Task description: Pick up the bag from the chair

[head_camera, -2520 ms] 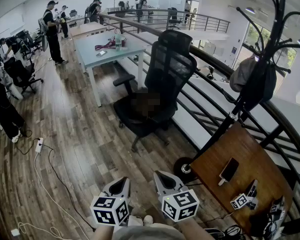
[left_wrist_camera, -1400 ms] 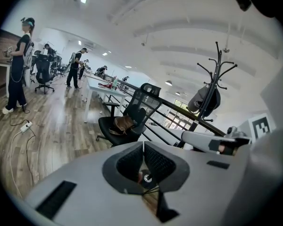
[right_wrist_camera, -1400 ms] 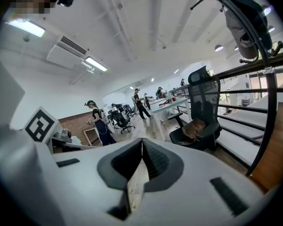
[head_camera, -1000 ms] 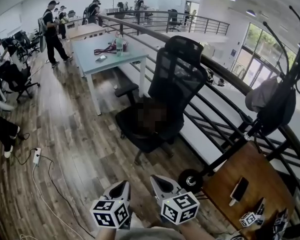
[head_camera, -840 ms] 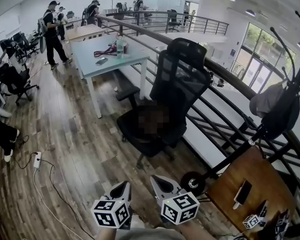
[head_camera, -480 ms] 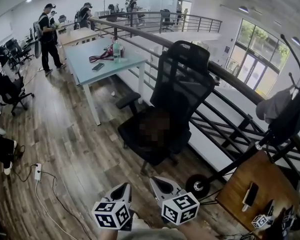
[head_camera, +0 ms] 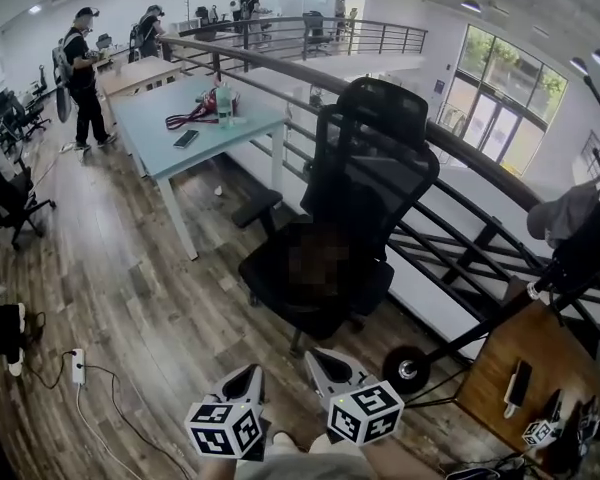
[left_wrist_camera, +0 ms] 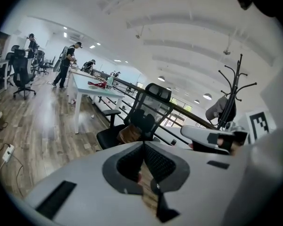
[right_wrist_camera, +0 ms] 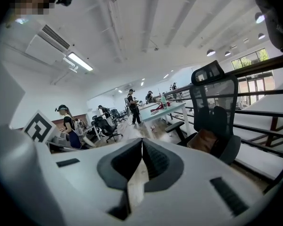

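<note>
Wooden floor (head_camera: pixel 130 268) runs past a bench (head_camera: pixel 150 128) at the left. Low in front, the left gripper (head_camera: pixel 246 373) and right gripper (head_camera: pixel 322 358) both have their jaws closed and empty, well short of the chair (head_camera: pixel 370 188). On its seat lies what looks like a brown bag (left_wrist_camera: pixel 129 133).

Open-plan office, probably mezzanine: mesh swivel chair (head_camera: pixel 375 183), desk (head_camera: pixel 145 130), railing (head_camera: pixel 470 153), coat stand (head_camera: pixel 410 368).
</note>
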The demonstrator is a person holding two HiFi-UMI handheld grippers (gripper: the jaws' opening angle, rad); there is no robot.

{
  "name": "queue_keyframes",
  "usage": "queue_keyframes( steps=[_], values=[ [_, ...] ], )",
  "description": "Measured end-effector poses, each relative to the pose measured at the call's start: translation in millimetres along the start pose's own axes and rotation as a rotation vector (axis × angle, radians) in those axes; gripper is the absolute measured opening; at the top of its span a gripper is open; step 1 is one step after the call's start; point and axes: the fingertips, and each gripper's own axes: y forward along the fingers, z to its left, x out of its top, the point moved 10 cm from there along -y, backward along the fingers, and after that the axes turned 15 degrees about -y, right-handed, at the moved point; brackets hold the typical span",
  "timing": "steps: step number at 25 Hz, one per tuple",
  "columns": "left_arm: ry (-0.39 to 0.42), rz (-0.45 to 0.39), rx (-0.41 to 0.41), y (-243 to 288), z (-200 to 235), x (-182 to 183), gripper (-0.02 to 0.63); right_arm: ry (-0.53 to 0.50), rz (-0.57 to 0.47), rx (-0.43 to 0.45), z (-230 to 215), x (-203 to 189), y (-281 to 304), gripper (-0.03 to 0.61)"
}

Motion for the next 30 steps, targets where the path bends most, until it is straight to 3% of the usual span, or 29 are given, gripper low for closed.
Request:
queue_keyframes(
  steps=[14, 30],
  values=[
    [-0.024, 0.020, 0.021, 54.3, 34.2, 44.1, 0.006, 0.007, 0.025, -0.036, -36.7, 10.6, 58.9, 0.002],
    [-0.040, 0.029, 0.034, 168.5, 24.8, 109.4, 0.006, 0.019, 0.075, -0.067, -145.7, 27.2, 130.3, 0.002]
  ],
)
